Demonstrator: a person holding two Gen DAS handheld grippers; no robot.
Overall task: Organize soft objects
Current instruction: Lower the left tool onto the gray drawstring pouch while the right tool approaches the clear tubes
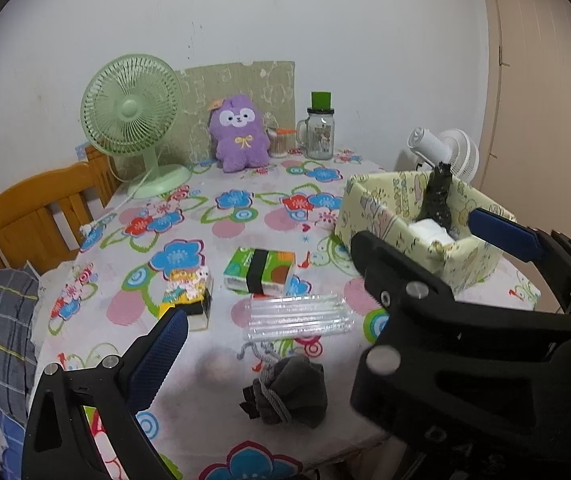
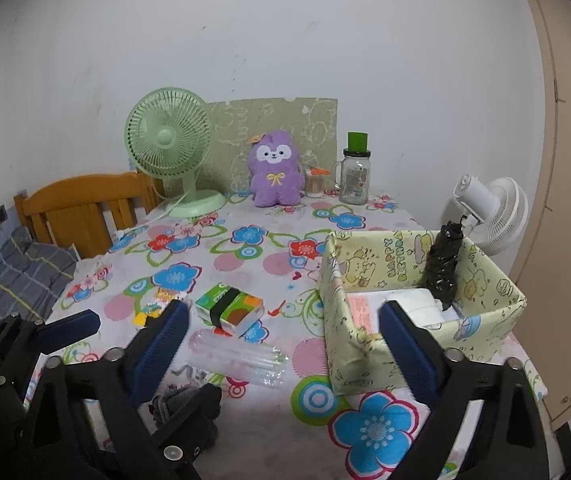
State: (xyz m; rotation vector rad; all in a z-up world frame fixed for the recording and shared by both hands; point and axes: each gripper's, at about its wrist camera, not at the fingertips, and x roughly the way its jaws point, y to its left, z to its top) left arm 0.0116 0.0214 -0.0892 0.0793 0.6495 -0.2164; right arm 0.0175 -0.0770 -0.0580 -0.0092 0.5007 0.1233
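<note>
Lying near the front edge of the flower-printed tablecloth-covered table (image 1: pixel 221 216), the dark grey drawstring cloth pouch (image 1: pixel 291 394) sits just ahead of and between the two grippers. In the left wrist view it rests in the open span of the left gripper (image 1: pixel 281 344), whose blue-padded jaws stand wide with nothing between the pads. In the right wrist view the pouch (image 2: pixel 183 400) is off to the left, beside the left finger of the right gripper (image 2: pixel 285 336), which is also spread wide and empty. The left hand looks the better placed to take it. The pouch is squat and slumped, its cinched neck and cord turned left. The pale yellow cartoon-printed open box (image 2: pixel 485 316), at the table's right edge, seems the likely destination.
</note>
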